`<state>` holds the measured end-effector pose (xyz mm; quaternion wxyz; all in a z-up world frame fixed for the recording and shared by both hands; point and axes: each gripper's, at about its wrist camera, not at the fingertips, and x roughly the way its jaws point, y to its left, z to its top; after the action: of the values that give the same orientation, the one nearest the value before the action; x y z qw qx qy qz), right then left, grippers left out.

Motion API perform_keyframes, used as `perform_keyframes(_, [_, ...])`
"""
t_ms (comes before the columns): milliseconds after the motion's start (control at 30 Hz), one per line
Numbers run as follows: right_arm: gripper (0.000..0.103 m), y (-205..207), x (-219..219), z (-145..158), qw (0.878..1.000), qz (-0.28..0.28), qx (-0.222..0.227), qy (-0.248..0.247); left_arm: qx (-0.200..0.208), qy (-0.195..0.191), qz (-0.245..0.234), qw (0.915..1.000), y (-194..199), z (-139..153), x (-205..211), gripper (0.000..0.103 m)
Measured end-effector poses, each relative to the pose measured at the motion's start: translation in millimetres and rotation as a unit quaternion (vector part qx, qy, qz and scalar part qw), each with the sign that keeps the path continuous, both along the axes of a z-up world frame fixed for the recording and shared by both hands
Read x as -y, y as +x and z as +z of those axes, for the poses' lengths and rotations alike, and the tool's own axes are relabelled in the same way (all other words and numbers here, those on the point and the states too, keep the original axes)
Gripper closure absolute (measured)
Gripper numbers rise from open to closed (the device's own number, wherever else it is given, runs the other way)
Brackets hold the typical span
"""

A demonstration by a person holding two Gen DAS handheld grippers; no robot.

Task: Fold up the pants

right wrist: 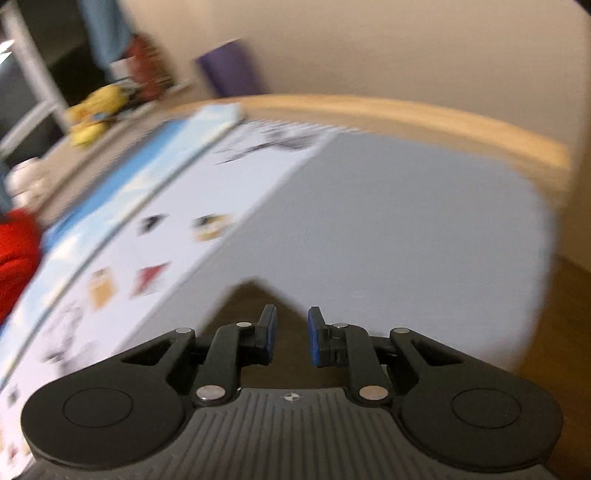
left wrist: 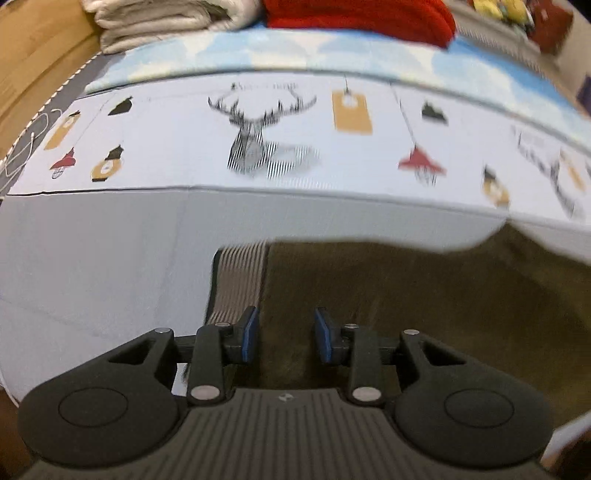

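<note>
Two views look down over a bed (left wrist: 92, 258) with a pale grey sheet, and both are blurred. Across the bed lies a white printed cloth (left wrist: 207, 147) bearing a stag's head (left wrist: 255, 136), lamps and tags, with a sky-blue band along its far edge. Olive-brown pants (left wrist: 424, 295) lie flat on the sheet at the near edge of the bed, filling the lower middle and right of the left wrist view; a striped grey waistband (left wrist: 240, 280) shows at their left end. In the right wrist view a pointed corner of the same brown fabric (right wrist: 255, 299) lies just ahead of the fingers. Beyond the printed cloth sit a red folded garment (left wrist: 362, 18) and a stack of cream folded cloth (left wrist: 159, 22). A wooden bed frame (right wrist: 424, 114) curves round the far side in the right wrist view.

The left gripper (left wrist: 284, 334) hangs over the pants with its fingers apart and nothing between them. The right gripper (right wrist: 292, 336) likewise has its fingers parted by a narrower gap, holding nothing.
</note>
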<state>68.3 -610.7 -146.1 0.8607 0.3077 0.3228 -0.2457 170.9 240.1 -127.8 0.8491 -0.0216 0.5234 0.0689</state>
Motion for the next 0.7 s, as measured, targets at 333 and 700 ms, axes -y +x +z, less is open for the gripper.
perform_keyframes(333, [0.075, 99, -42, -37, 0.994, 0.09, -0.045, 0.053, 0.0, 0.019, -0.001, 0.9998, 39, 1, 32, 0.063])
perform_keyframes(700, [0.089, 147, -89, -56, 0.977, 0.112, -0.18, -0.028, -0.003, 0.027, -0.007, 0.9996, 56, -4, 42, 0.063])
